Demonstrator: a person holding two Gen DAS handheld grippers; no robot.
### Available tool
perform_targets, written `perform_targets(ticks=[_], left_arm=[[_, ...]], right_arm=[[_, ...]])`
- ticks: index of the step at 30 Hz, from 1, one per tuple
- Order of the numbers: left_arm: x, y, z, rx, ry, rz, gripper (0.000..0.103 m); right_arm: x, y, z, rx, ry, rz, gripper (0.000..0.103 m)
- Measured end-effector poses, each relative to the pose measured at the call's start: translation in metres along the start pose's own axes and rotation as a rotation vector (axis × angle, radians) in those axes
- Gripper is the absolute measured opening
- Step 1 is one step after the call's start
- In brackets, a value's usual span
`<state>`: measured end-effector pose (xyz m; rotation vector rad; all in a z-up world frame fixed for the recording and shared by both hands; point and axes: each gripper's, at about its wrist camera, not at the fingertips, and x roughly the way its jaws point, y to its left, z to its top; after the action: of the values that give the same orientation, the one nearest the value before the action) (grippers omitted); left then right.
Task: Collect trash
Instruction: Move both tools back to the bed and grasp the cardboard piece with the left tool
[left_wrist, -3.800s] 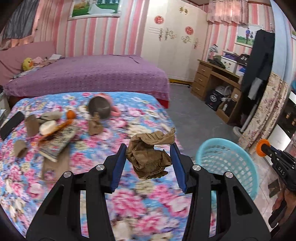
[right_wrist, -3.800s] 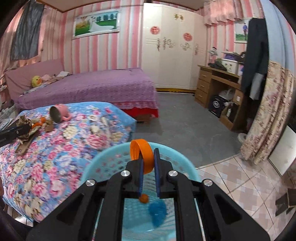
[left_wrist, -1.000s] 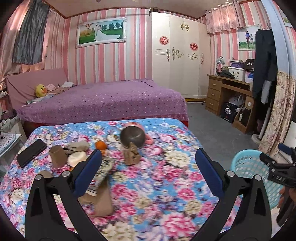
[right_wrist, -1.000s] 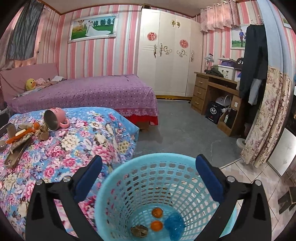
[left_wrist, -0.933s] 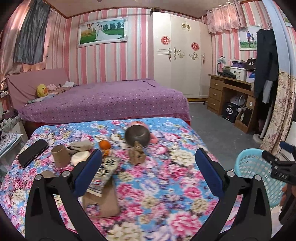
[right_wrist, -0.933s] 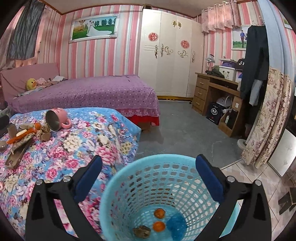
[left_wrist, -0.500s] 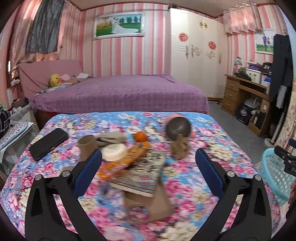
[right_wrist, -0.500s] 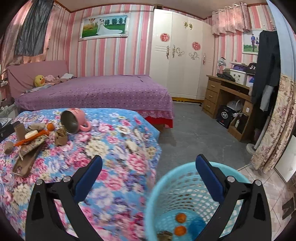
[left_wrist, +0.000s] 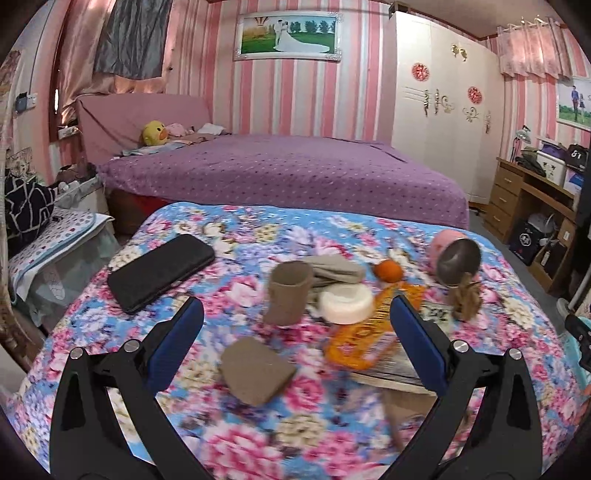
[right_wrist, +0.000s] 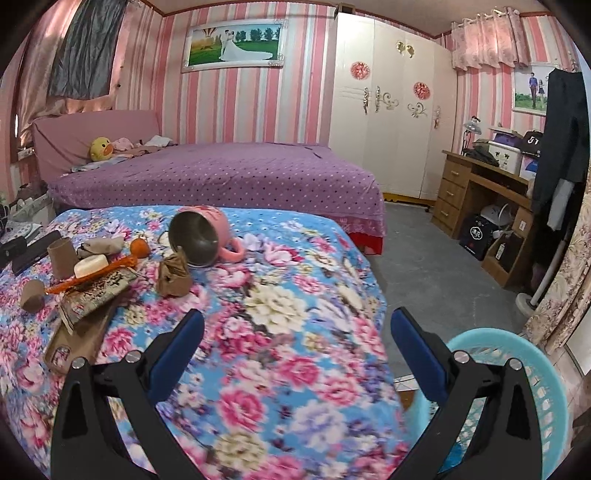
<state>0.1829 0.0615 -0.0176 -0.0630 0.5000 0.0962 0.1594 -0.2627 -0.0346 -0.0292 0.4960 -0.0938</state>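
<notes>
Both jaws stand wide and empty. Left gripper (left_wrist: 295, 332) hovers above a flat brown cardboard scrap (left_wrist: 256, 371) lying on the floral cover (left_wrist: 229, 435); 3.8 s ago it gripped crumpled paper. Right gripper (right_wrist: 295, 336), beside the turquoise basket (right_wrist: 546, 373), then pinched an orange ring.

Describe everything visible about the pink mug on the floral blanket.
The pink mug lies tipped on its side on the floral blanket, mouth turned toward the cameras. Its outside looks like pink plastic or ceramic with a looped pink handle resting on the blanket; the inside is dull grey metal and looks empty. Red markings near the rim are unreadable. A crumpled brown paper wad sits right against its mouth; actual contact is unclear.
</notes>
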Motion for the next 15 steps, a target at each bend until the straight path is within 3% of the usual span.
perform_targets(ticks=[8,15], left_arm=[[0.008,0.035,0.001,-0.05,0.03,0.003,0.097],[0.028,0.064,-0.005,-0.118,0.135,-0.03,0.097]], right_arm=[[0.018,0.019,-0.005,0.05,0.0,0.043,0.099],[0.028,0.022,-0.003,0.044,0.048,-0.008,0.099]])
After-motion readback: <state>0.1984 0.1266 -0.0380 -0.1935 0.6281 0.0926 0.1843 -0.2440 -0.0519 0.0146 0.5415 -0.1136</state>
